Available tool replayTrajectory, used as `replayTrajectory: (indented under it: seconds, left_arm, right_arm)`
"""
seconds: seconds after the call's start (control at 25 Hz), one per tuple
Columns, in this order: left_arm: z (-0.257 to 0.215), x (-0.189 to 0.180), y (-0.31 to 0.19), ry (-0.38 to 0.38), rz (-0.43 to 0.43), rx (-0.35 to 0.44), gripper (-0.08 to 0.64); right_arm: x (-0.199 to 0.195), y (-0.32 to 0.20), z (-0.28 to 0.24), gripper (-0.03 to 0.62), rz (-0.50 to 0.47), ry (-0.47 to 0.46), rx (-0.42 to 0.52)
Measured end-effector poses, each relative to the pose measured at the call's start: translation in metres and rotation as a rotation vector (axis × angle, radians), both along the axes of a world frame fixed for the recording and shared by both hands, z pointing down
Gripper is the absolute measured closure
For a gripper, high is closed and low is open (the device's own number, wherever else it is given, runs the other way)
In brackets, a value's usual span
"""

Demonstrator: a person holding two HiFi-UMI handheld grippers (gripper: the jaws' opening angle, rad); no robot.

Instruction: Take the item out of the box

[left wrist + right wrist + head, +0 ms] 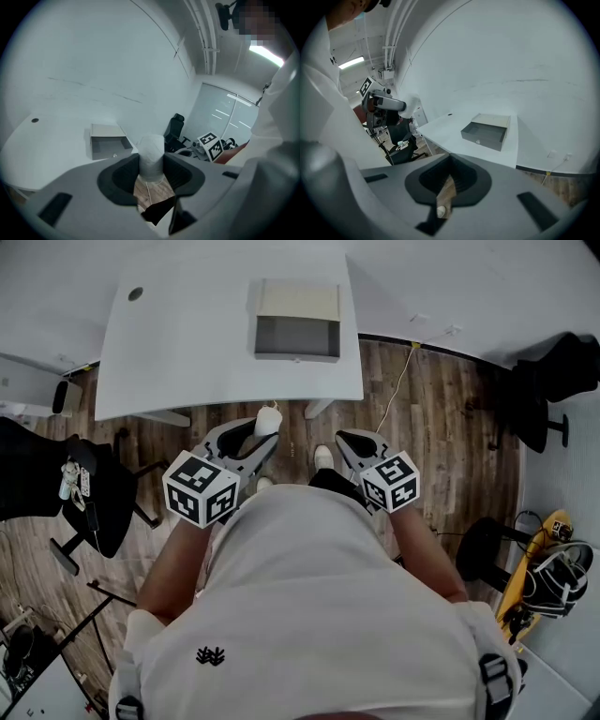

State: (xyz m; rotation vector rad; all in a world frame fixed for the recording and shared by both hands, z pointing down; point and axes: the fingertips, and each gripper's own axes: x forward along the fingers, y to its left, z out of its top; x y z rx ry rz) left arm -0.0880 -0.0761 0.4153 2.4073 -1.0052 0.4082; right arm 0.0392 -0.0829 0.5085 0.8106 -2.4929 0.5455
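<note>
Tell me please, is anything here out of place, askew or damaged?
Only the box on the table: its drawer stands pulled open and looks empty. The white item is off the table, clamped in the left gripper. Nothing looks spilled or broken.

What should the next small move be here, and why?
Probably carry the left gripper forward and set the white item down on the table beside the box. Its jaws are clamped on the item, the box's drawer stands open and looks empty, and the person stands back from the table.
</note>
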Motion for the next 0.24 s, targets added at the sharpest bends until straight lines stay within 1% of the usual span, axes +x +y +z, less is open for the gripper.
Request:
replayTrajectory:
  seconds: [0.24]
  left_arm:
    - [0.006,0.024,-0.033,-0.005,-0.045,-0.027,0.394]
  right_arm:
    - [0.025,-0.034,-0.002,0.586,-0.029,-0.005,0.010]
